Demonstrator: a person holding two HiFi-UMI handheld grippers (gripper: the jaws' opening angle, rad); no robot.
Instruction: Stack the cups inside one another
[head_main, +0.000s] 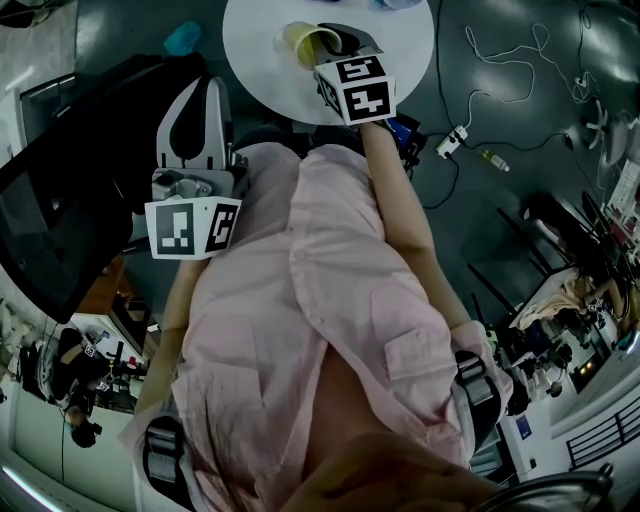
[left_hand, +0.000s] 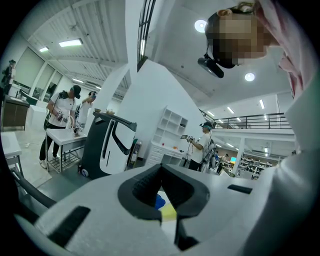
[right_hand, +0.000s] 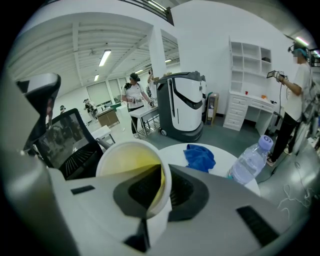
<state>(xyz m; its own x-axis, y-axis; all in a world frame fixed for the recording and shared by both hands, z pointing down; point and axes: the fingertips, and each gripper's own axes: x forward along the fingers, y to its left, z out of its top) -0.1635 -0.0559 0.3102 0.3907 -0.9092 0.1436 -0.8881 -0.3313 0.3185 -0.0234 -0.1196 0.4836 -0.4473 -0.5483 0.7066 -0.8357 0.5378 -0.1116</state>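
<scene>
We wear a pale pink shirt (head_main: 330, 330) with a pocket (head_main: 420, 355). Our left tool (head_main: 195, 95) and right tool (head_main: 335, 42) are grey, each with a black-and-white cube.

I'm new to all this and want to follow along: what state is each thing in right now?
yellow cup: empty, tilted, pinched at its rim.
right gripper: shut on the yellow cup.
left gripper: jaws together, no cup.
water bottle: standing, cap on.
blue cloth: crumpled on the round table.

Yellow-lined white cup (right_hand: 126, 169), blue cloth (right_hand: 200, 156), white table (right_hand: 175, 154)
</scene>
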